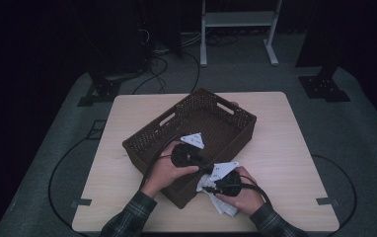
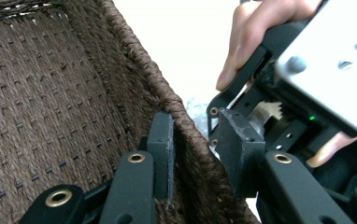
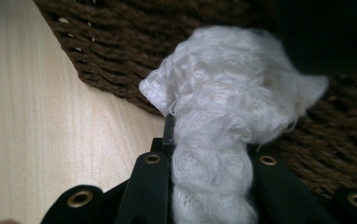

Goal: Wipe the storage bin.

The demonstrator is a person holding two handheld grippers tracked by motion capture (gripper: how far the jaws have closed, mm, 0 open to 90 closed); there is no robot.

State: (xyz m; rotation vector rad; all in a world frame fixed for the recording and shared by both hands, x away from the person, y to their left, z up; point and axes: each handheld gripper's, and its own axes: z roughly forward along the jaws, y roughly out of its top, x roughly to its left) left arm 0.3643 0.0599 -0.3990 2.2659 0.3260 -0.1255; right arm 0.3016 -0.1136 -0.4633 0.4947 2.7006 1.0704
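Note:
A dark brown woven basket [image 1: 142, 140] sits at an angle in the middle of the wooden table [image 1: 285, 148]. My left gripper [image 1: 204, 165] straddles its near right wall. In the left gripper view the gripper [image 2: 195, 140] has one pad inside the basket [image 2: 50, 93] and one outside, shut on the wall. My right gripper [image 1: 208, 184] is just outside that wall and holds a white fluffy cloth [image 1: 223, 202]. In the right gripper view the cloth [image 3: 223, 93] bulges out from between the shut jaws of the gripper [image 3: 209, 140], up against the basket [image 3: 144, 37].
Bare tabletop [image 3: 36, 116] lies around the basket on the left, right and far sides. The hand [image 2: 256, 37] holding the right gripper is close beside the left jaws. Beyond the table are a white frame [image 1: 238, 19], stand feet and floor cables.

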